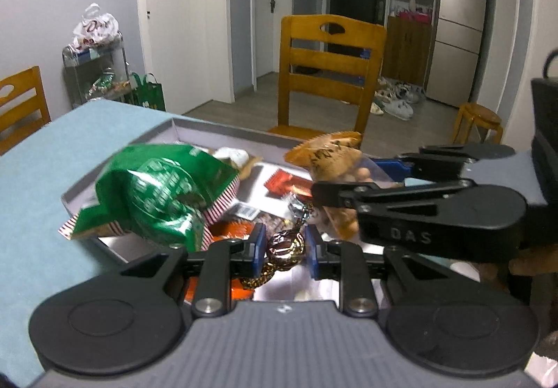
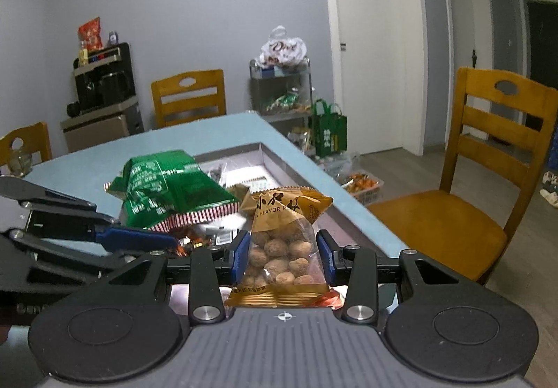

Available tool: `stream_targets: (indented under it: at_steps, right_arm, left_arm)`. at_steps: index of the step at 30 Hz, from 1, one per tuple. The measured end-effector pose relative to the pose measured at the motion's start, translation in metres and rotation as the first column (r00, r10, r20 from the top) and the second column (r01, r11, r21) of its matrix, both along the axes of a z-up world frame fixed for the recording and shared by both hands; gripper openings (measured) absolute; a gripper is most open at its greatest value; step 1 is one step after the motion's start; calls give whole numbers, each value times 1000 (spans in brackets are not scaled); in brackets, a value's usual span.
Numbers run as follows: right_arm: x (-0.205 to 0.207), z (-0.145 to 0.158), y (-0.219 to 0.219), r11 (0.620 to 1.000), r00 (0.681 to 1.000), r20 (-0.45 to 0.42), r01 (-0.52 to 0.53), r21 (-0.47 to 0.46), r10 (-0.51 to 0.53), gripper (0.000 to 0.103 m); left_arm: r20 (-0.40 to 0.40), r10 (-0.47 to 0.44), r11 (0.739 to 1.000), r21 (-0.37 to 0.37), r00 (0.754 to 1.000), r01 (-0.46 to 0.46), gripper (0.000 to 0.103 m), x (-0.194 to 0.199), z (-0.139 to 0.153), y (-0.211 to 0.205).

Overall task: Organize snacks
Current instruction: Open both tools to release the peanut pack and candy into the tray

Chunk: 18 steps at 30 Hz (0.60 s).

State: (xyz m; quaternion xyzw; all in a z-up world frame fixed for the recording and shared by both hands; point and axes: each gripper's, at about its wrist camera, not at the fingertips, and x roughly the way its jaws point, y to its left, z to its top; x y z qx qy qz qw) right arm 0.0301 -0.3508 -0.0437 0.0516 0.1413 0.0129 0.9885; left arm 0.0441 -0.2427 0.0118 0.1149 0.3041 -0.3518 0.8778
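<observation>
The left tool point(image 1: 284, 250) is closed on a brown foil-wrapped candy point(image 1: 284, 248), its blue pads pressing the wrapper from both sides, and holds it just above the near edge of the grey tray point(image 1: 223, 130) that lies on the blue-covered bench point(image 1: 42, 179). The right tool point(image 2: 283, 257) grips a yellow-topped clear packet of coated nuts point(image 2: 282, 248) upright between its pads, also over the tray's near edge. Inside the tray, a crumpled green snack bag point(image 1: 157, 192) with red-and-white striped ends lies toward the left, with red and orange sachets point(image 1: 286, 182) and small wrapped pieces scattered beside it toward the middle. The left wrist view shows the right tool reaching in from the tray's right side with the nut packet tilted, and a wooden chair point(image 1: 327, 74) and a fridge point(image 1: 457, 32) beyond the tray's far edge. Only the right wrist view shows the packet's printed front, the left tool coming in from the tray's left, a coffee machine point(image 2: 104, 81) and a rack point(image 2: 280, 88) holding more bags well beyond the tray.
</observation>
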Motion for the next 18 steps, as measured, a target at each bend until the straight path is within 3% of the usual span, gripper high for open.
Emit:
stream_targets:
  at_steps: [8,11,13,15,18]
  right_arm:
    - [4,-2,-1,1000,1000,-16,4,3,-4,43]
    - [3,1,1,1000,1000,-9,13,4,-13,51]
    - [-1,5,1,1000,1000,4,21,4,-21,59]
    - [-7,8,4,1000,999,18,27,2,-27,72]
    - [-17,14,6,999,999,33,37,11,-37,94]
  left_arm:
    - [1,-23,1000,10,1000,23,24,1,-11,-2]
    - [11,-36,999,4,999,35,45,-5,-6,10]
    - [28,-32,999,1,999,32,73,-9,-2,15]
    - [53,-32,999,-11,998,33,83,-14,2,21]
    - [75,-32,999,-26,997,34,87,-20,8,34]
